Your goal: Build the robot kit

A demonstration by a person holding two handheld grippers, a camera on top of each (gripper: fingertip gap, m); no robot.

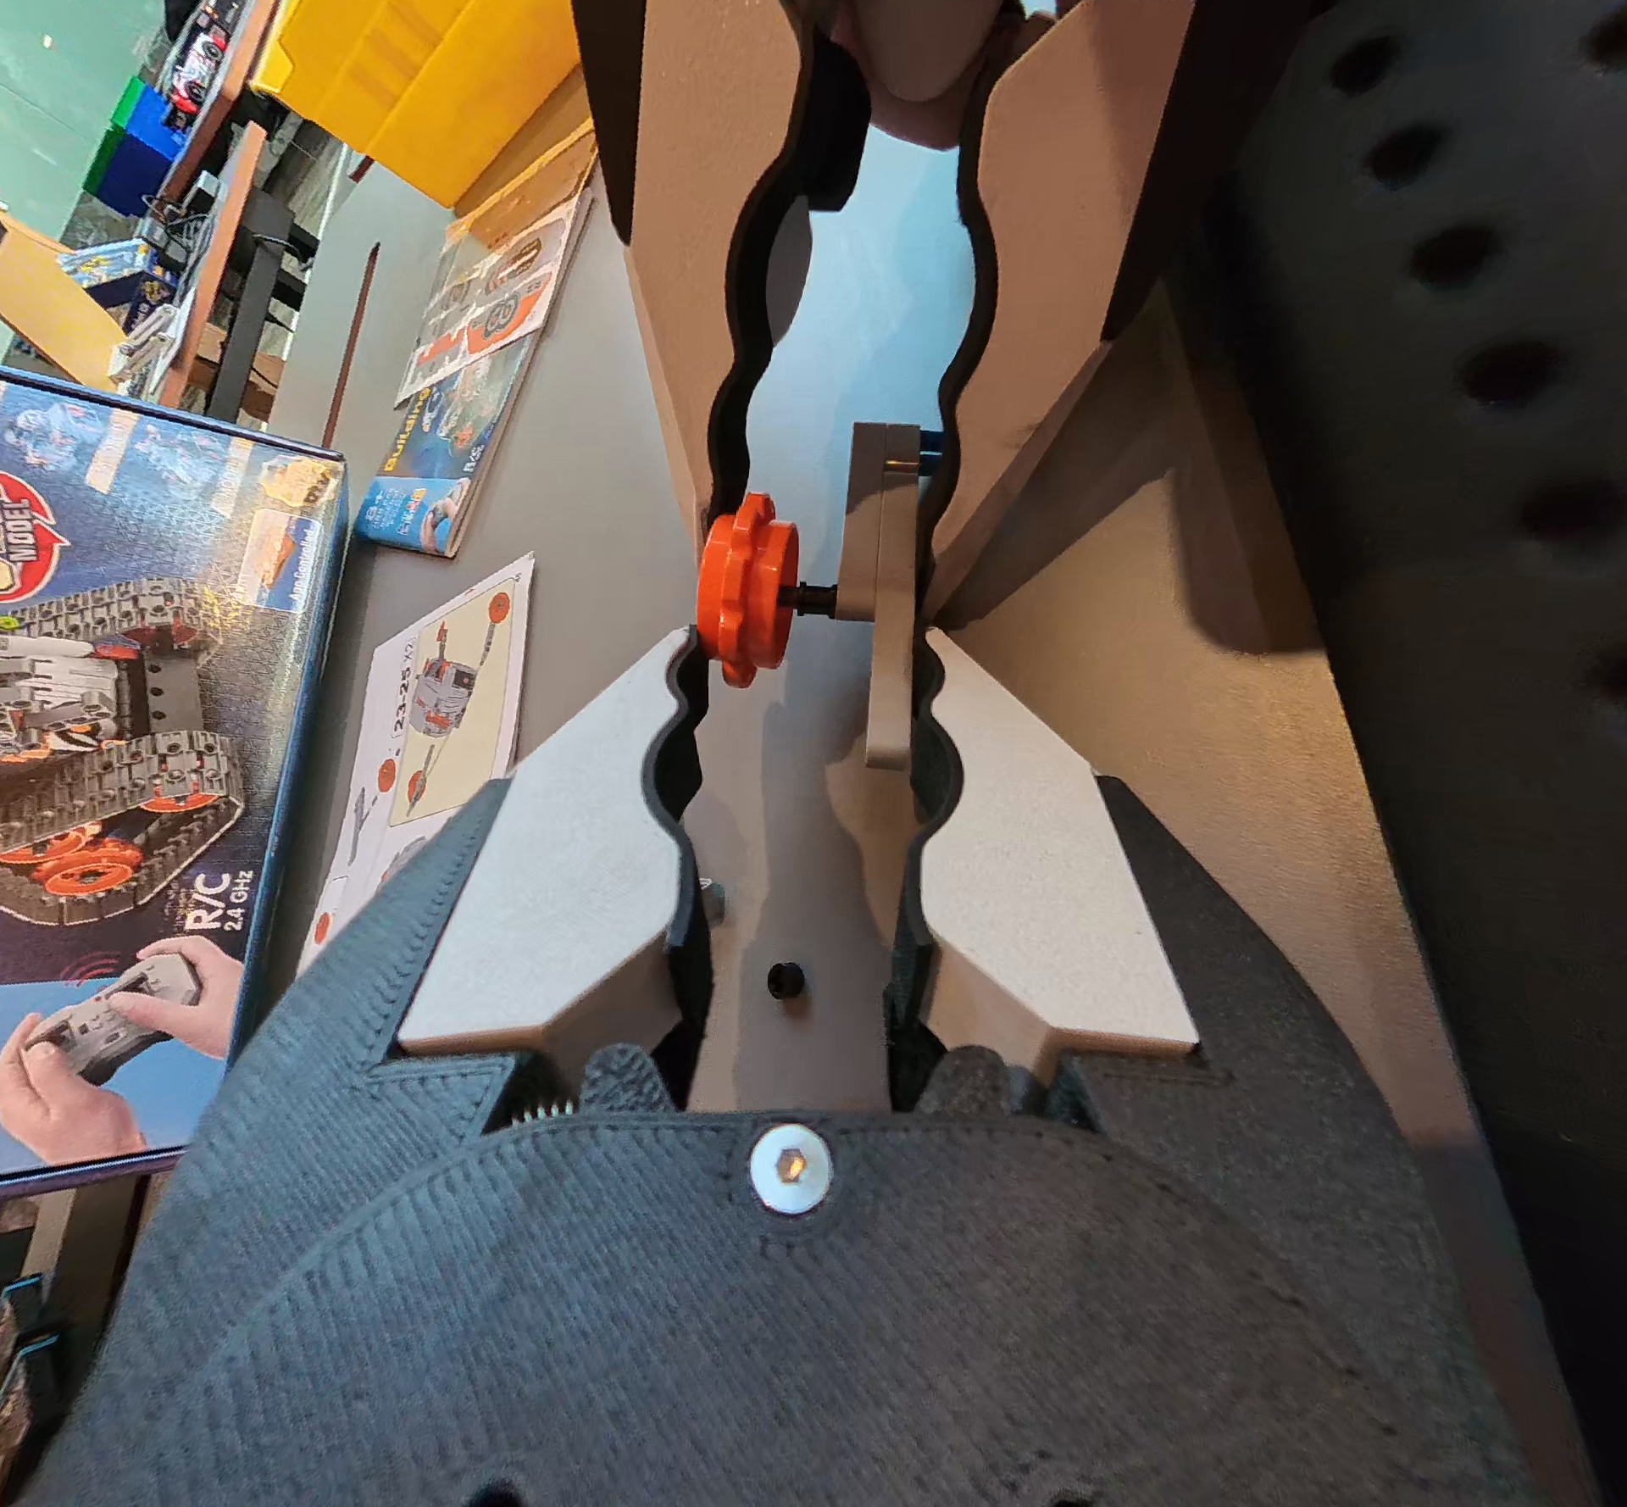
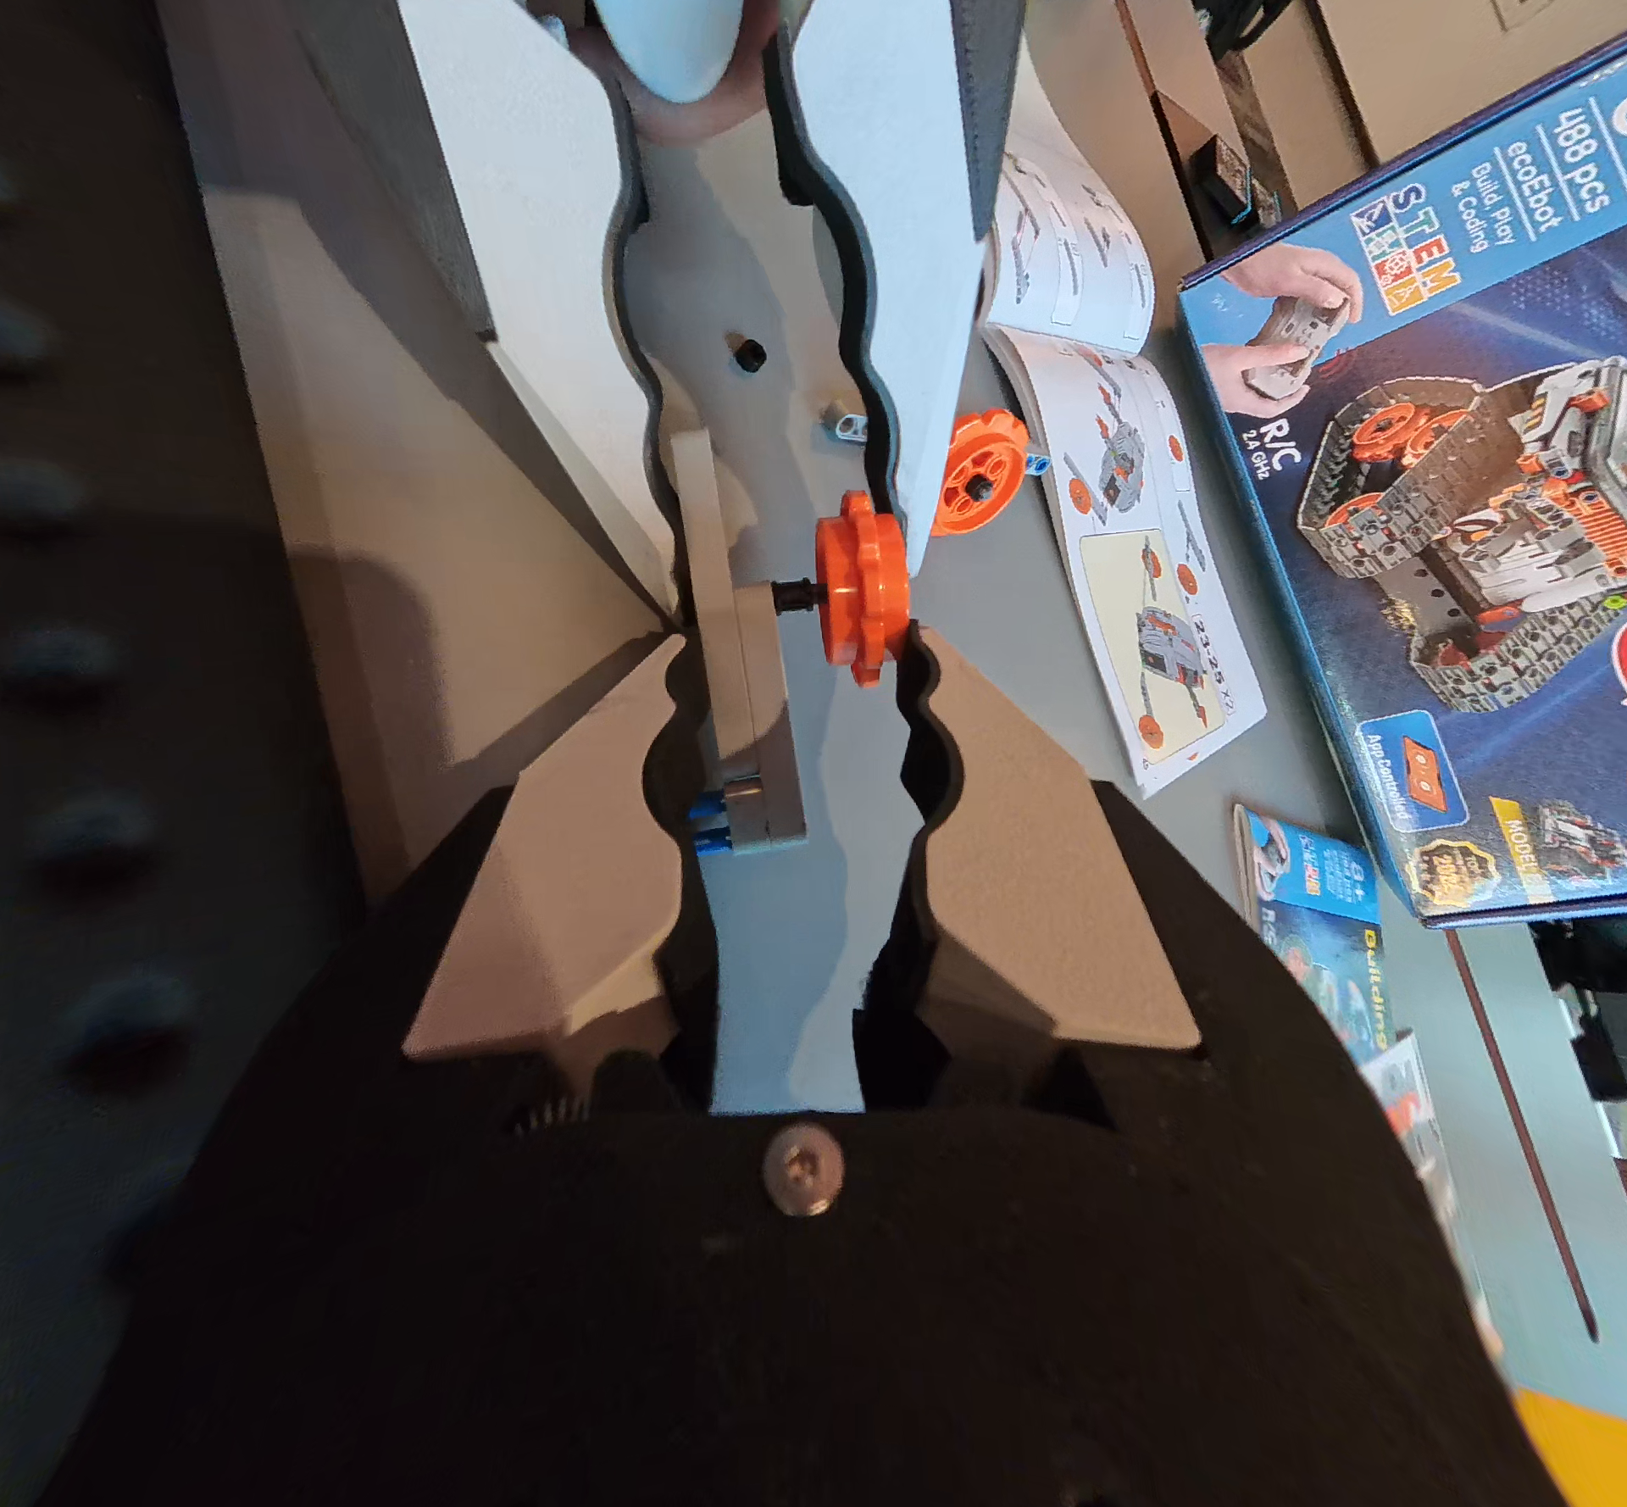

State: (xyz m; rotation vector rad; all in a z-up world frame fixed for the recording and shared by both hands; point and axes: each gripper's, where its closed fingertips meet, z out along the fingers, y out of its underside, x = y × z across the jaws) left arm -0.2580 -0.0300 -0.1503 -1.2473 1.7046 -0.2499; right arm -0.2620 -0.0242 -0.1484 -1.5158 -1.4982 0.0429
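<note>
At far left in the left wrist view a closed toy box (image 1: 158, 716) lies flat on the grey table (image 1: 572, 452), its contents hidden. Behind it stand yellow bins (image 1: 423, 38); what they hold cannot be seen. Just right of the box an open instruction booklet (image 1: 440, 725) lies flat.

Centre, the left gripper (image 1: 810, 655) and the right gripper (image 2: 797, 641) meet nose to nose, tips almost touching, around 1 small assembly held above the table: an orange sprocket (image 1: 748, 588) on a short black axle (image 1: 814, 591) that plugs into a grey beam (image 1: 880, 584). The axle runs crosswise, from 1 finger to the other. The beam's long axis runs along the fingers, reaching into both pairs of jaws.

Each pair of jaws stands partly spread, as wide as the assembly, and appears to pinch it. The sprocket's rim sits against 1 fingertip of each gripper, and the beam lies against the opposite finger. Neither gripper is clearly nearer.

Below, a small black bush (image 1: 779, 980) lies loose on the table. In the right wrist view a 2nd orange wheel (image 2: 977, 487) lies near the booklet.
</note>
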